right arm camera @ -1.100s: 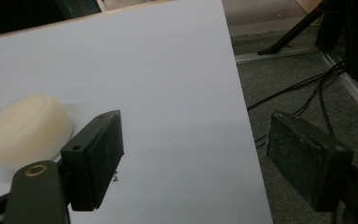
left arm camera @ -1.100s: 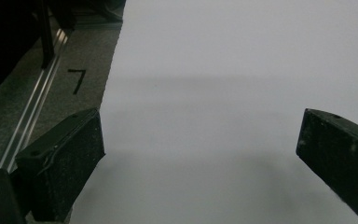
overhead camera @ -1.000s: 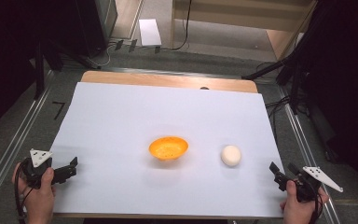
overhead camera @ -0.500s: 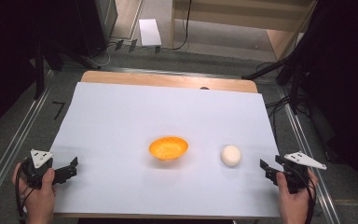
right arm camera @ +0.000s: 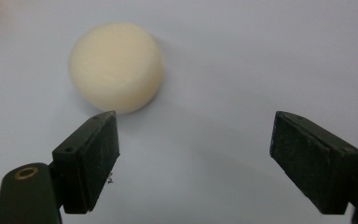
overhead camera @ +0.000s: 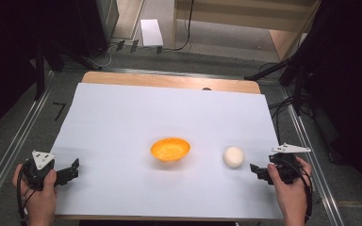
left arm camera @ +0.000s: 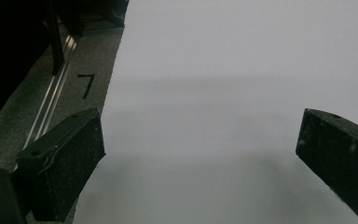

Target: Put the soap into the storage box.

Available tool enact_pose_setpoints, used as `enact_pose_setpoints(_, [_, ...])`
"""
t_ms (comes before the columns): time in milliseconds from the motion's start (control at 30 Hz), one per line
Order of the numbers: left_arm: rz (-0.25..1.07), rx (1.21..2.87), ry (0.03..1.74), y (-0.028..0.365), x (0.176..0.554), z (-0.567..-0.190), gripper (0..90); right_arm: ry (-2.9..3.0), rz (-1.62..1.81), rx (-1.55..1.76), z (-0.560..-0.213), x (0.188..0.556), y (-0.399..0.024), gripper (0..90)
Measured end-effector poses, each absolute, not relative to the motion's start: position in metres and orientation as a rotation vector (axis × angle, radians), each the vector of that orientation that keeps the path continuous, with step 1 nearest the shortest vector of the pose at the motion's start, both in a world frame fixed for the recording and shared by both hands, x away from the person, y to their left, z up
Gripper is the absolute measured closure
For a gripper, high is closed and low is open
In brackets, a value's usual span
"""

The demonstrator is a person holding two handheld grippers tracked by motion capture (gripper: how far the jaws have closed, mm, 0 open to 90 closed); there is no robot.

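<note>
R gripper [overhead camera: 256, 169] is sitting near the table's [overhead camera: 122, 117] 4 o'clock corner, jaws just been opening, now standing wide w/ nothing btwn them. The puck [overhead camera: 234, 157] is lying just beyond its tips, toward 10 o'clock, not touching. L gripper [overhead camera: 73, 168] is hovering at 8 o'clock, jaws wide, empty. Bowl [overhead camera: 170, 149] is sitting mid-table, left of the puck.

A white sheet [overhead camera: 122, 117] covered the wooden surface [overhead camera: 169, 81], an orange bowl [overhead camera: 170, 149] sat near its middle, metal rails [overhead camera: 16, 146] ran along both sides, and beyond the far edge lay grey floor [overhead camera: 226, 61], cables [overhead camera: 185, 28] and a white box [overhead camera: 151, 32].
</note>
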State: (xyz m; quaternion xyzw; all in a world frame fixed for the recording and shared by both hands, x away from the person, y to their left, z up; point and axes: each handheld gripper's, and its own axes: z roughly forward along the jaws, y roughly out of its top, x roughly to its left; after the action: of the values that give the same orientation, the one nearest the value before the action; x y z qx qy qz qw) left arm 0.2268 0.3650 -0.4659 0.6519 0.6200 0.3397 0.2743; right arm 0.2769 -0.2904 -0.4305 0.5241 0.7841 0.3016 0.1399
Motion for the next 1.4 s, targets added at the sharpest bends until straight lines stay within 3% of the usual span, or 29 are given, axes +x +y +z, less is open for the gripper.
enact_pose_setpoints(700, [0.914, 1.760, 1.661, 0.364, 0.227, -0.466, 1.6, 2.465, 0.628, 1.421, -0.431, 0.298, -0.252, 11.5])
enact_pose_setpoints(967, [0.912, 1.756, 1.661, 0.365, 0.227, -0.466, 1.7, 2.503, 0.598, 1.436, -0.434, 0.306, -0.242, 1.2])
enact_pose_setpoints(1400, [0.913, 1.763, 1.665, 0.364, 0.227, -0.466, 1.7, 2.538, 0.585, 1.424, -0.436, 0.320, -0.226, 0.0])
